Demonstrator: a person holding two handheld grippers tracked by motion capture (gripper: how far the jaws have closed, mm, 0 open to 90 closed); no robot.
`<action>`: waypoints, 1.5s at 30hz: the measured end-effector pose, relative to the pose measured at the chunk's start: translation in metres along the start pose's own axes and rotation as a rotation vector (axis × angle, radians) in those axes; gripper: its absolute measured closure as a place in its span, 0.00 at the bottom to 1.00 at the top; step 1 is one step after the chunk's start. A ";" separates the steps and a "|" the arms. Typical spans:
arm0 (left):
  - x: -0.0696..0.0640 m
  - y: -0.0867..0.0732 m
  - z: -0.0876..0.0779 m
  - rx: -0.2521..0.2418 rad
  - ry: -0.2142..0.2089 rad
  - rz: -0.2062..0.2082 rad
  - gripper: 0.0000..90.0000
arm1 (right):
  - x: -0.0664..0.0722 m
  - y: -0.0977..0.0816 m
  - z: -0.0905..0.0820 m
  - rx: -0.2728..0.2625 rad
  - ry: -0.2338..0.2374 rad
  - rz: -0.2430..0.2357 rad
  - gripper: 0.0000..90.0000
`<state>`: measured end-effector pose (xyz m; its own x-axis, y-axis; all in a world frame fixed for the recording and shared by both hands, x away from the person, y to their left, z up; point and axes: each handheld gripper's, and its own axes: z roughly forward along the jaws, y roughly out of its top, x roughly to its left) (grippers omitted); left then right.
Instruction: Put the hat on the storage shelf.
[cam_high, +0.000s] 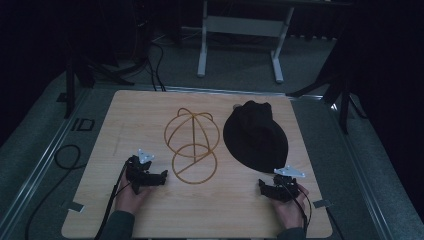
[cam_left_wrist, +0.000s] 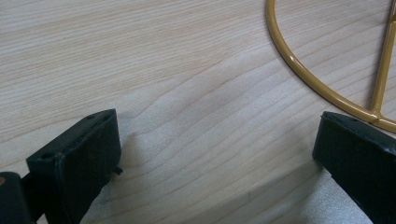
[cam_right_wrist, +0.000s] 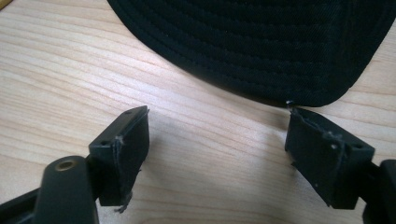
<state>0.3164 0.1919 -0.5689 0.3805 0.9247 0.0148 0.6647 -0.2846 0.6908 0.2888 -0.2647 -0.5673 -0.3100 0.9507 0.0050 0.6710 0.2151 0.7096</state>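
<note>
We see a black cap (cam_high: 256, 136) lying on the right half of the wooden table (cam_high: 150, 220), with its brim turned toward the person. In the right gripper view the brim (cam_right_wrist: 261, 51) is just beyond the jaws, and the tip of one jaw is almost at its edge; we cannot tell if it touches. The right gripper (cam_right_wrist: 217, 140) has its jaws spread wide and nothing is between them, only bare wood. In the high view this gripper (cam_high: 275, 187) rests near the front edge of the table, close to the cap.

To the left of the cap stands a yellow wire stand (cam_high: 192, 145), with a round ring at its base and a domed frame above it. The two are near each other but apart.

The left gripper (cam_high: 150, 177) lies just left of the ring. Its jaws are also spread wide, with empty table between them (cam_left_wrist: 217, 154), and the ring (cam_left_wrist: 303, 79) passes close by one jaw.
</note>
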 end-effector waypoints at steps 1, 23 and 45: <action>0.000 0.000 0.000 -0.001 0.000 -0.001 0.01 | 0.000 0.000 0.000 0.000 0.000 0.000 0.23; 0.000 0.000 0.000 0.000 0.000 0.001 0.01 | -0.009 0.013 -0.010 0.137 0.103 -0.137 0.40; 0.000 0.000 0.000 -0.001 0.000 0.000 0.01 | -0.014 0.044 -0.020 0.163 0.090 -0.216 0.39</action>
<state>0.3163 0.1917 -0.5690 0.3800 0.9249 0.0147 0.6641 -0.2839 0.6916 0.3095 -0.2733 -0.5223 -0.5112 0.8569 -0.0662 0.6800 0.4504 0.5785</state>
